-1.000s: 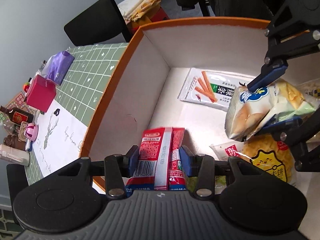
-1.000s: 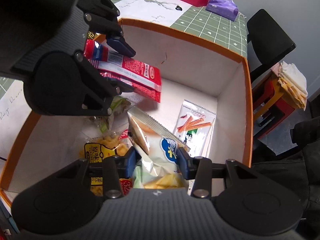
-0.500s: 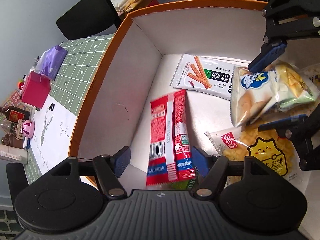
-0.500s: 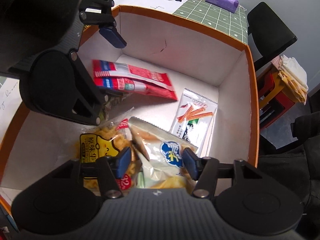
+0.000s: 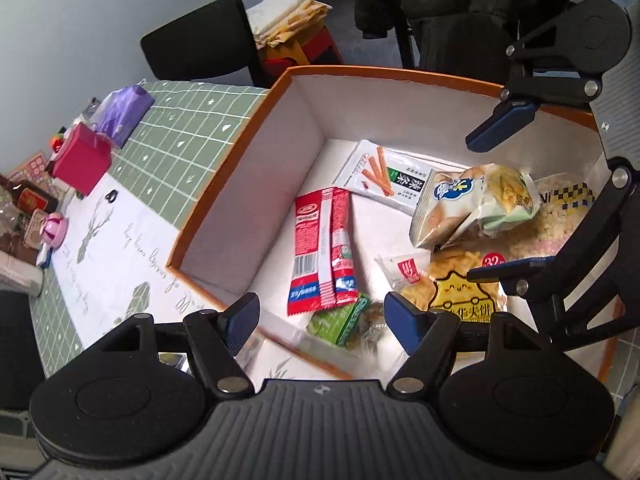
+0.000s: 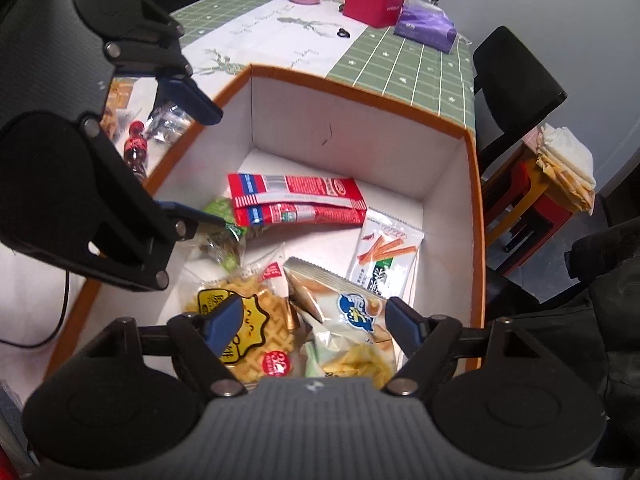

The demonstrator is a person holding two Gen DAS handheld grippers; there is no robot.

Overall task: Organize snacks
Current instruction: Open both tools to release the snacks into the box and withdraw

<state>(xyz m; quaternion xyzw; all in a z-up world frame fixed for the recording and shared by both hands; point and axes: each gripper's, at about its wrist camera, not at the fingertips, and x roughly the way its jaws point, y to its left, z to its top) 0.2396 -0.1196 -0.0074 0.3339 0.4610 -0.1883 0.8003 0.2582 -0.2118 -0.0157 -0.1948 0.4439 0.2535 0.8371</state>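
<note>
We hold both grippers' jaws apart and empty, the right gripper (image 6: 314,326) just opened, above the box (image 5: 240,148); the leaning chip bag (image 5: 472,204) may slide.

Both cameras sit just behind their tools, looking steeply down and close into the orange-rimmed box (image 5: 224,168). The left view faces in from one side, the right from the adjacent side; both share the box floor and each other's tool.
</note>
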